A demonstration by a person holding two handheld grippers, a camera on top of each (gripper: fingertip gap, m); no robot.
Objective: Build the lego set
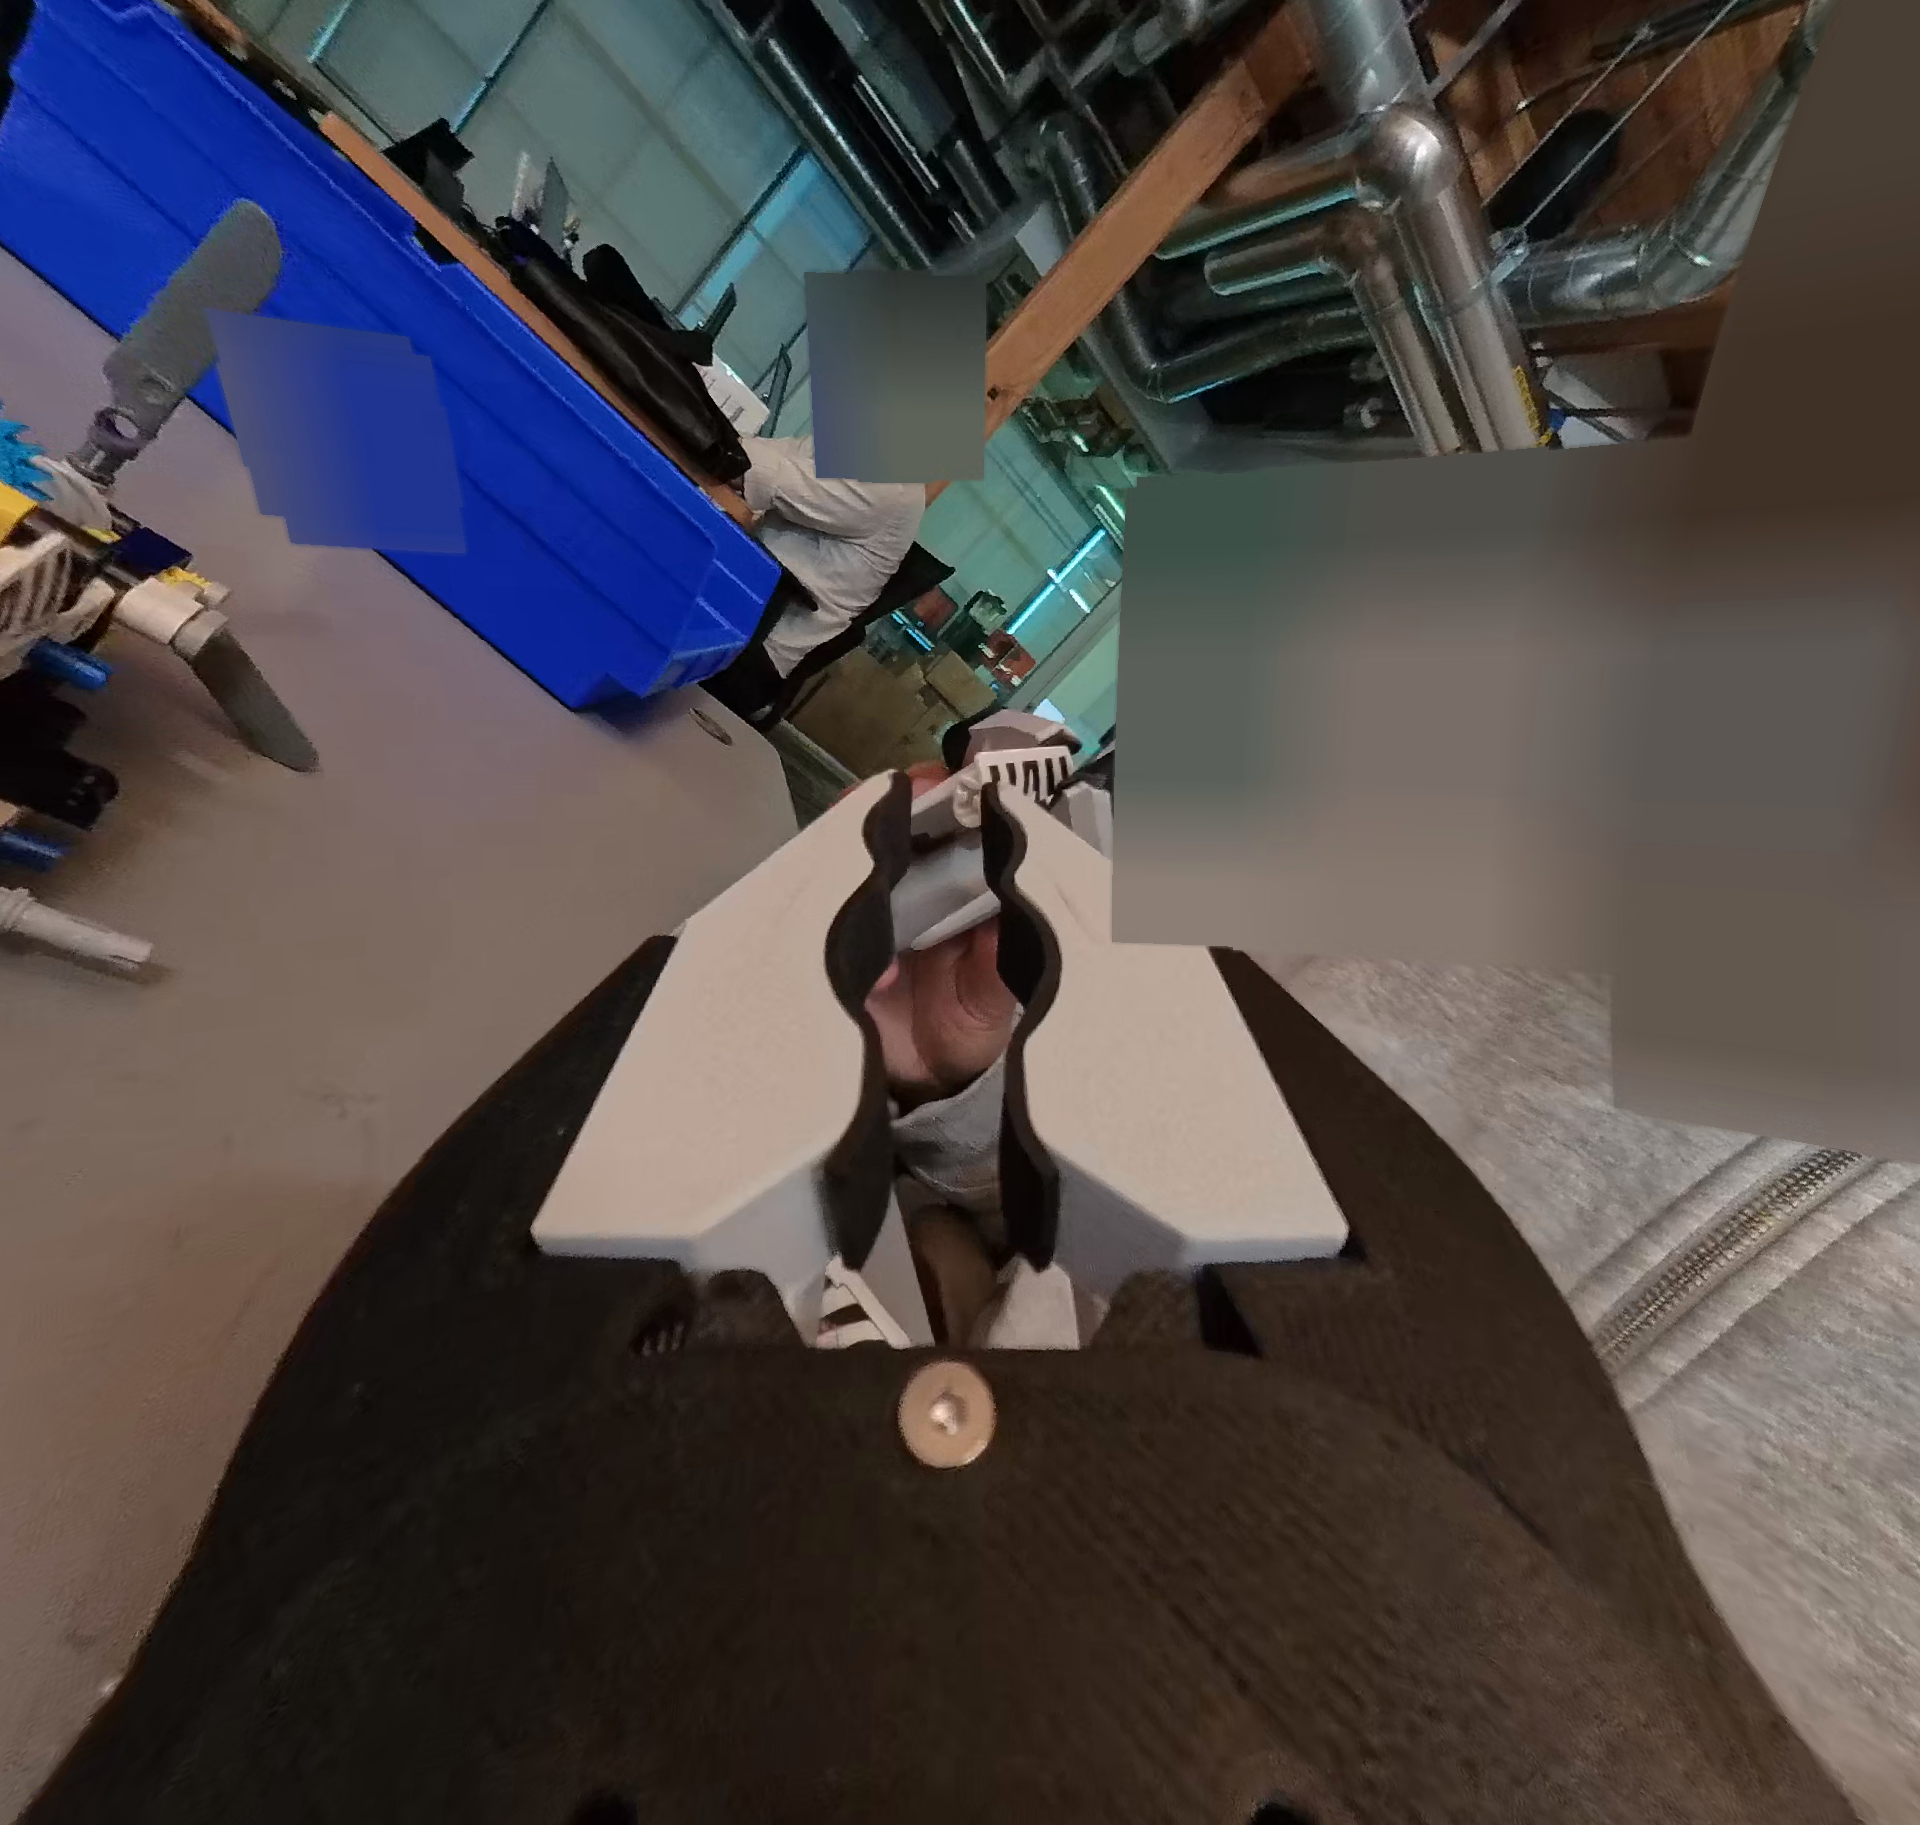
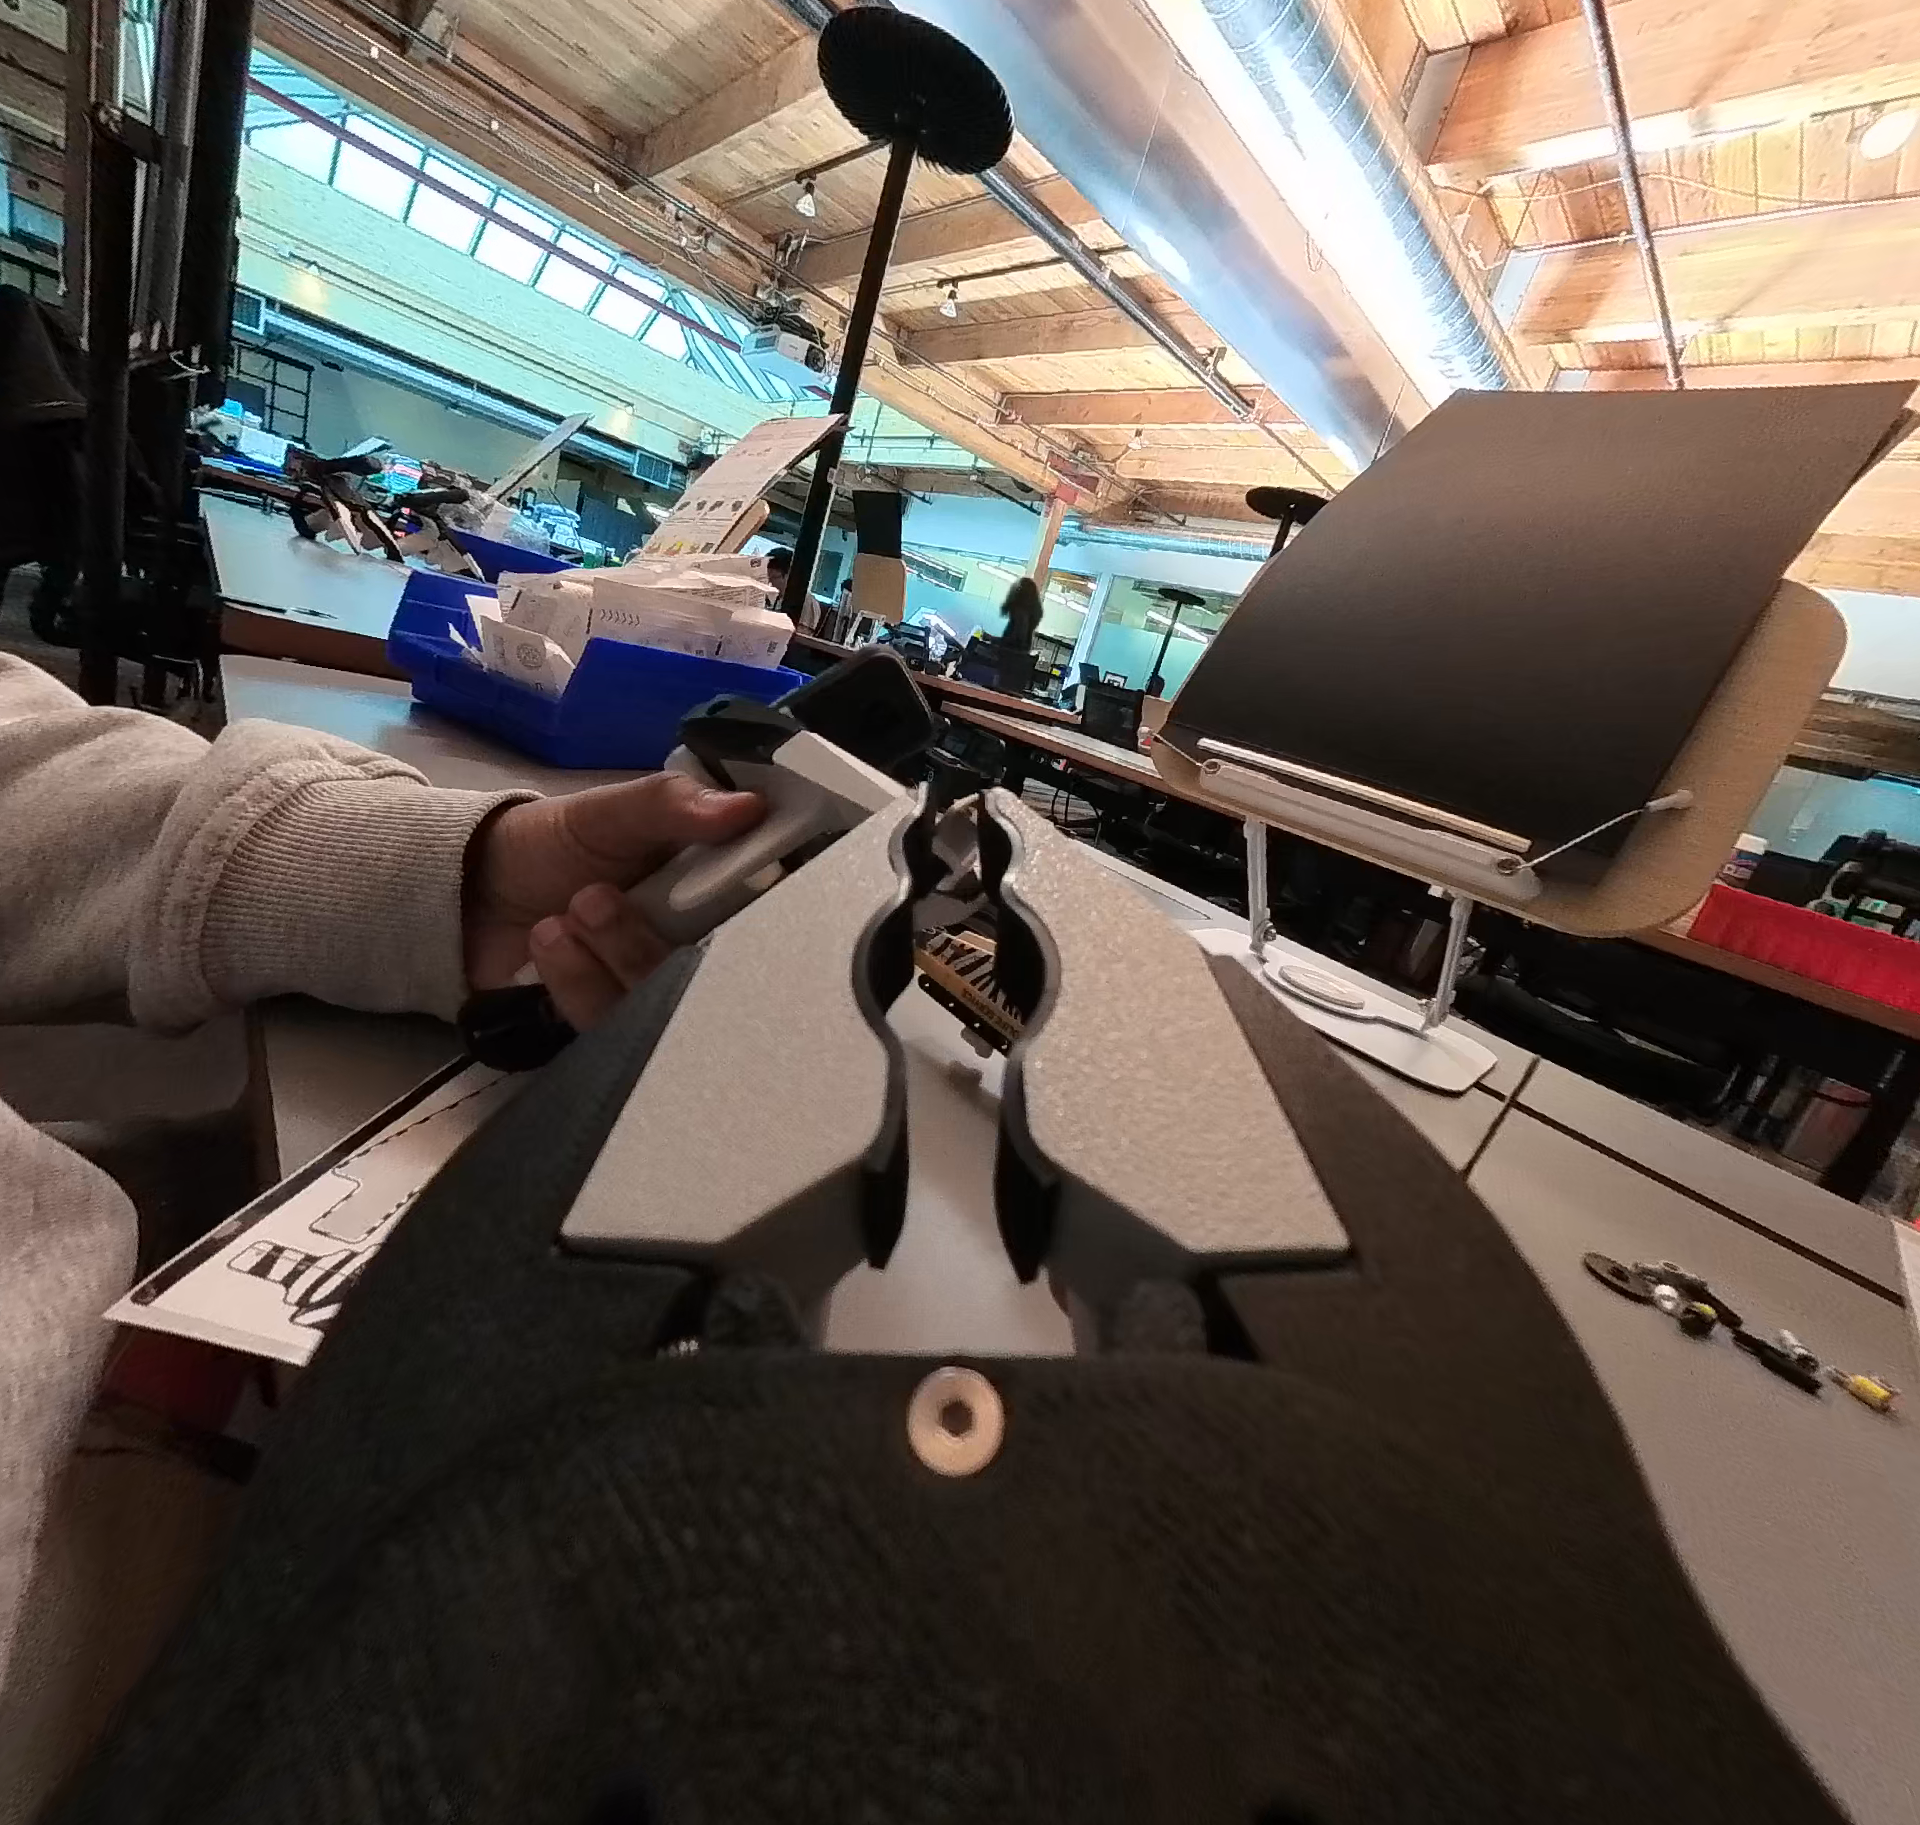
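Left tongs (image 1: 940, 809): narrow gap at tips, pale small part seen there, whether pinched or just behind – cannot tell

Right tongs (image 2: 948, 814): narrow gap, nothing seen gripped; pointed toward left tool and hand (image 2: 582, 882) on its handle

Both tongs raised off surface (image 1: 416, 944), facing each other

Lego model (image 1: 62, 549), part-built, white/blue/yellow with grey blades, stands on surface at far left of left view; loose grey axle piece (image 1: 73, 934) near it; small loose parts (image 2: 1745, 1328) on surface at right view's right

Blue bin (image 1: 520, 487) behind model; book stand (image 2: 1507, 632) beyond right tongs

Step, likely: between placements or handing small part across

Next: bring tongs back down to model, align part
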